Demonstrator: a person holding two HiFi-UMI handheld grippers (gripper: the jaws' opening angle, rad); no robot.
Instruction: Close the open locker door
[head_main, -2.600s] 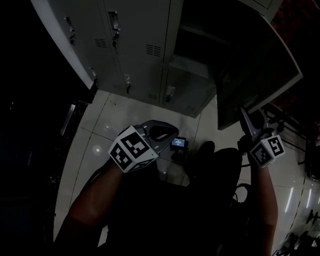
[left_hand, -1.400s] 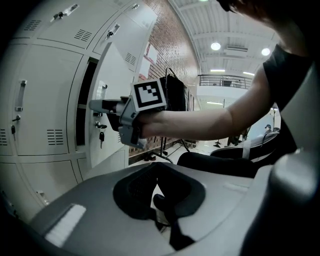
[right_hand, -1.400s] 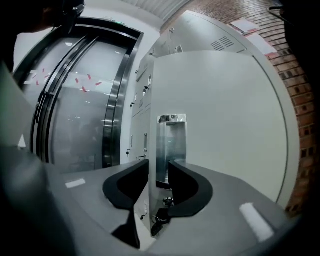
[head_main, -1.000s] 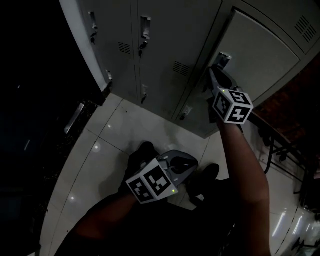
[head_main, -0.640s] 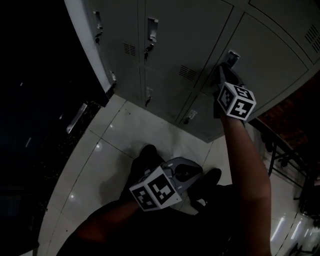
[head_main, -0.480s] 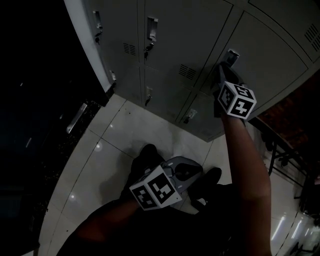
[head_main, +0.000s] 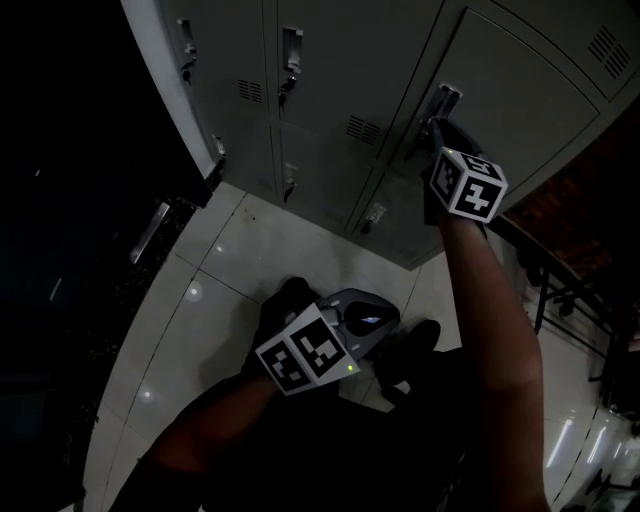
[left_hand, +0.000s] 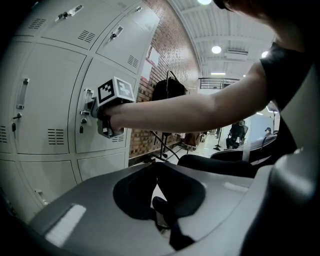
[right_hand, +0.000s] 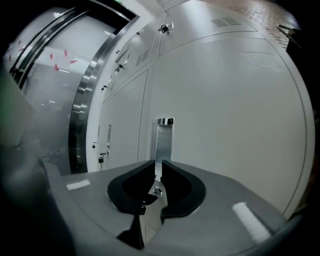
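The grey locker door lies flush with the lockers around it. My right gripper is at the door's metal handle, arm stretched out. In the right gripper view the jaws are opening from a narrow gap. The handle plate and its small lock show in that gap, and I see no pad pressing on them. The left gripper view shows the right gripper against the handle. My left gripper hangs low over the floor, shut and empty.
More grey lockers with handles and vents stand to the left of the door, with lower ones beneath. Pale floor tiles lie below. Dark metal frames stand at the right. A brick wall runs beyond the lockers.
The door, wide open at first, has swung shut. My right gripper went from the door's lower edge up to the handle. In the last second it has hardly moved.
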